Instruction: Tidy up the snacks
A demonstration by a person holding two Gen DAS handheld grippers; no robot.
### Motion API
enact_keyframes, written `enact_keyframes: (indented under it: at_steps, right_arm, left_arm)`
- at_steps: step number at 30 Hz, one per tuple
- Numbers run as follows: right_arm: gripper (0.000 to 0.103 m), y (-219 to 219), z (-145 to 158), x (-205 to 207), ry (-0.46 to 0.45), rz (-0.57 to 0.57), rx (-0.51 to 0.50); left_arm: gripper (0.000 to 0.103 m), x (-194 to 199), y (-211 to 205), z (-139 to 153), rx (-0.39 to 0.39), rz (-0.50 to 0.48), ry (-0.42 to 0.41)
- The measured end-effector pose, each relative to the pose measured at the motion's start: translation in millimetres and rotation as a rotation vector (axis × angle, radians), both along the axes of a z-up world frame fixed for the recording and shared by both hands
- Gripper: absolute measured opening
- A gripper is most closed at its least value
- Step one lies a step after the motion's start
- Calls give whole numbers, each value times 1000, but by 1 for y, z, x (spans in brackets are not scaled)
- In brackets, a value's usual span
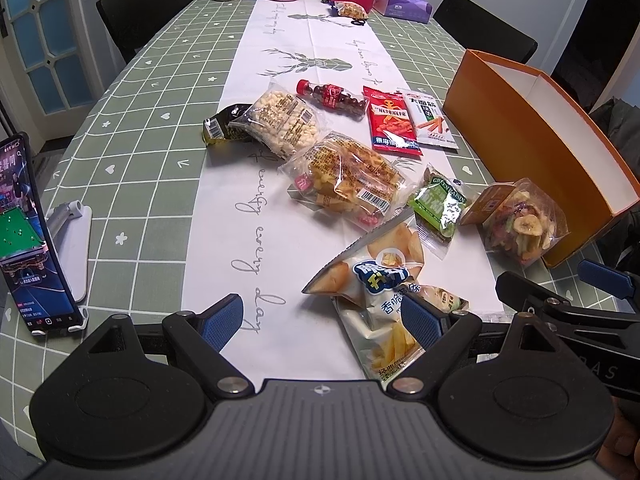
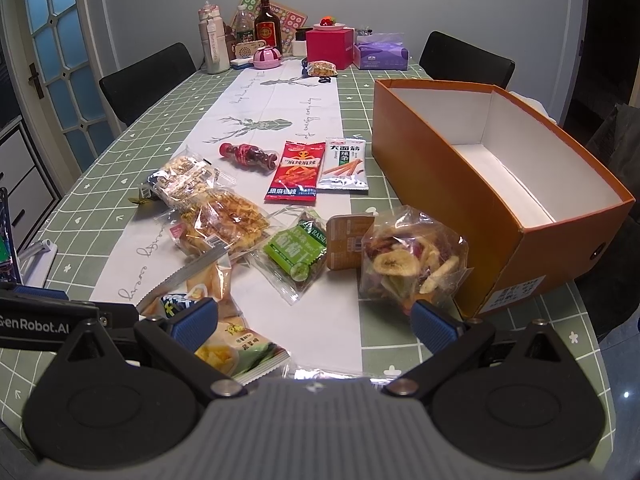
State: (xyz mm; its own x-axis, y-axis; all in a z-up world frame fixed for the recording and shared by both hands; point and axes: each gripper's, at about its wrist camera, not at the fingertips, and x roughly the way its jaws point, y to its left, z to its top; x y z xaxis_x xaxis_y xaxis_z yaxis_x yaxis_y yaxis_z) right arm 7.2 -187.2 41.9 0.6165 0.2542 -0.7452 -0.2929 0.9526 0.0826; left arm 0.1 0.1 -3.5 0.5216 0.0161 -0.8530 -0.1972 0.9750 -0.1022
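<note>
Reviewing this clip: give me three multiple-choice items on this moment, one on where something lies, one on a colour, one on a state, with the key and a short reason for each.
1. Where does the dried fruit bag lie?
A. inside the box
B. on the table against the box's near outer corner
C. at the far end beside the tissue pack

2. What colour is the outside of the open box?
A. orange
B. purple
C. green

3. How do the right gripper and left gripper stand?
A. both shut on a packet
B. right open, left shut
C. both open, holding nothing

Key: 1 B, the bag sits on the cloth by the box's wall; 2 A, the walls are orange outside and white inside; 3 C, in each wrist view the blue pads stand wide apart with nothing between them.
</note>
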Motion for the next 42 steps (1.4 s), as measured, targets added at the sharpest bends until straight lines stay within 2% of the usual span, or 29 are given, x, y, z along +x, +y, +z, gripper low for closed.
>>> enact_keyframes:
  at_steps: [19, 27, 30, 32, 34, 36, 38, 40, 42]
  right_arm:
    - [100, 0, 1, 0, -3, -13, -8]
    - [100, -2, 5, 3, -9, 18, 4]
    - [100, -10, 17, 12, -37, 97, 55]
    - [100, -16, 26, 15, -105, 214, 80]
    - [100, -16, 29, 19, -170, 365, 21]
    - [100, -15, 24, 25, -144, 492, -40]
    - [100, -17, 13, 36, -45, 649, -56]
    - [100, -22, 2, 42, 16, 742, -58]
    - [100, -25, -8, 44, 18, 795, -97]
  left_arm:
    - [103, 0, -3, 3, 1, -6, -7]
    - [103, 1, -2, 3, -6, -18, -16]
    - [103, 2, -2, 3, 2, -31, -29]
    - [103, 3, -2, 1, 13, -26, -25]
    - [103, 5, -2, -2, 8, -25, -17]
    - [103, 5, -3, -5, 10, -31, -14]
    - [103, 6, -6, -7, 24, -46, -18]
    - [103, 7, -8, -9, 35, -60, -20]
    - [103, 7, -11, -12, 29, -76, -12]
